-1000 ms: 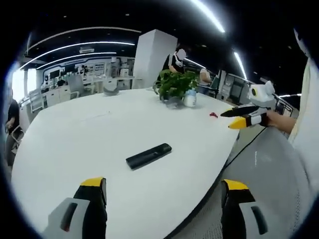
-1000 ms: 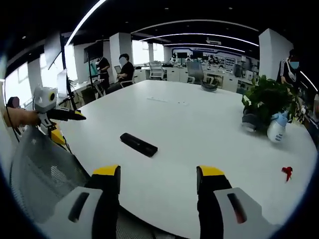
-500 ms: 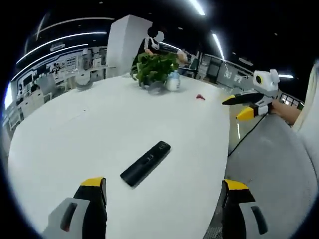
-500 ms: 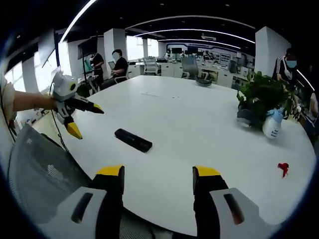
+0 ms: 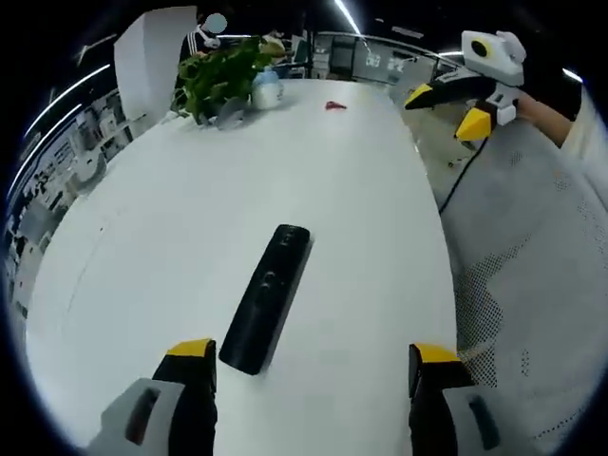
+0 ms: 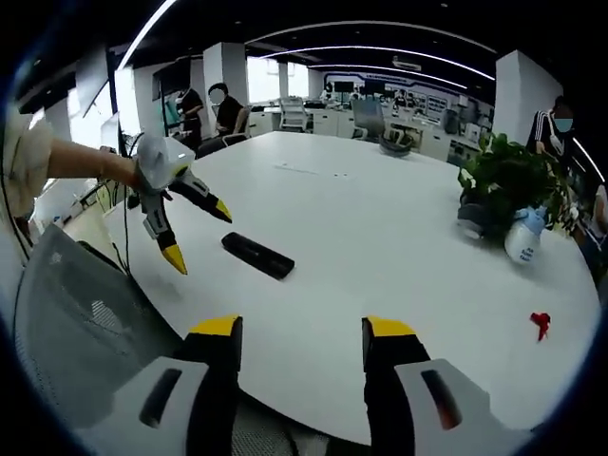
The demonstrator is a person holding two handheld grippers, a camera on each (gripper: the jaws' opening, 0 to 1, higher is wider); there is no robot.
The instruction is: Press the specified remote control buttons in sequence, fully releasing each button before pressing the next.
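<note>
A black remote control (image 5: pixel 269 295) lies flat on the white table (image 5: pixel 133 237), lengthwise between and just ahead of my left gripper's (image 5: pixel 312 375) jaws. That gripper is open and hovers above the near end of the remote without touching it. In the right gripper view the remote (image 6: pixel 257 256) sits near the table's left edge, and the left gripper (image 6: pixel 199 237), held by a hand, hangs open just left of it. My right gripper (image 6: pixel 302 332) is open and empty, off the near table edge; the left gripper view has it (image 5: pixel 446 109) at the upper right, open.
A potted plant (image 5: pixel 218 76) and a white spray bottle (image 5: pixel 268 90) stand at the far end of the table, with a small red thing (image 6: pixel 542 325) nearby. A grey mesh chair (image 5: pixel 532 285) stands beside the table edge. People sit at desks beyond (image 6: pixel 223 114).
My left gripper has moved in over the table and down toward the remote, which now looms large between its jaws. The right gripper has hardly shifted. The remote lies where it was.
</note>
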